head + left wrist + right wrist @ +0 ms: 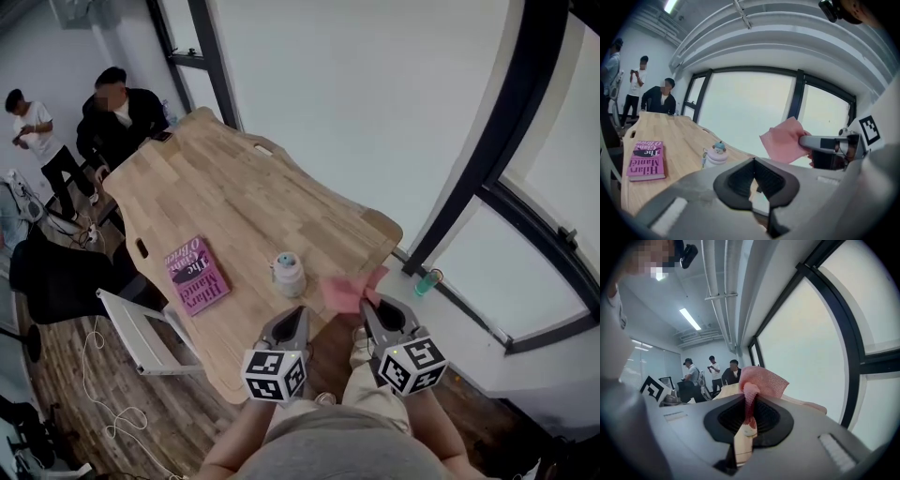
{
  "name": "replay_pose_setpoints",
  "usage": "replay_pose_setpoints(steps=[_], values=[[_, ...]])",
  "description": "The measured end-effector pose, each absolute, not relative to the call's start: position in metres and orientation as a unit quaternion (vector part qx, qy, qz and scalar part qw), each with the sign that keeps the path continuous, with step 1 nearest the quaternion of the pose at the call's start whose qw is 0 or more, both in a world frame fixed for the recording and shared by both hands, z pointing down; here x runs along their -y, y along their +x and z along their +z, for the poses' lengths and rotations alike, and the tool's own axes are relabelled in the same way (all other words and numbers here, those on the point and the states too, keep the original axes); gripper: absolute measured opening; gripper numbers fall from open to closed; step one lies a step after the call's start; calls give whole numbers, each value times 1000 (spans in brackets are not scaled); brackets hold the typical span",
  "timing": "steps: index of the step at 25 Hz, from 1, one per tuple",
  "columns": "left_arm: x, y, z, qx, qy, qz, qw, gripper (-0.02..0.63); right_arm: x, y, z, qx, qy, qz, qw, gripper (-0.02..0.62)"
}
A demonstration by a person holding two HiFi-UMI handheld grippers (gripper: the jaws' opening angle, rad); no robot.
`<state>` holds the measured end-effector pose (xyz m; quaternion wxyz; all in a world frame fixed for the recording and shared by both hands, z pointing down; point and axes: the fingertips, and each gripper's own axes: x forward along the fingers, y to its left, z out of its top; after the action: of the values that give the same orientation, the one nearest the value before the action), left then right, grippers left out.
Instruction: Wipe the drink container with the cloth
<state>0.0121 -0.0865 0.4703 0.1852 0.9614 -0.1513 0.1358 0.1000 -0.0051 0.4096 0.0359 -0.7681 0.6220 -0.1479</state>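
Right gripper [367, 307] is clamped on the thin pink mesh cloth [352, 289], held clear of the light wooden table [234, 187]. The small white drink container with a blue-topped lid [289, 274] stands upright near the table edge, ahead-left of the cloth. Left gripper [299, 314] has its jaws together and empty, and sits nearer, directly behind the container. Judgement: the cloth must travel left.

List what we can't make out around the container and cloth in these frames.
- drink container: base hidden behind the left gripper in the left gripper view; too small in the head view to show dirt.
- Right gripper view: container out of sight; the cloth and right gripper fill the foreground.
- green cup on the sill: too small in the head view to tell contents.
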Motion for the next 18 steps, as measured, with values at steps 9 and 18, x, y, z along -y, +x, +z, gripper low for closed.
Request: replay_pose_setpoints(steps=[9, 18], values=[[150, 21, 467, 281, 932, 107, 203, 2, 89, 125, 403, -721, -676, -150, 6, 29], [191, 19, 462, 397, 886, 81, 223, 2, 159, 139, 402, -795, -583, -164, -29, 29]])
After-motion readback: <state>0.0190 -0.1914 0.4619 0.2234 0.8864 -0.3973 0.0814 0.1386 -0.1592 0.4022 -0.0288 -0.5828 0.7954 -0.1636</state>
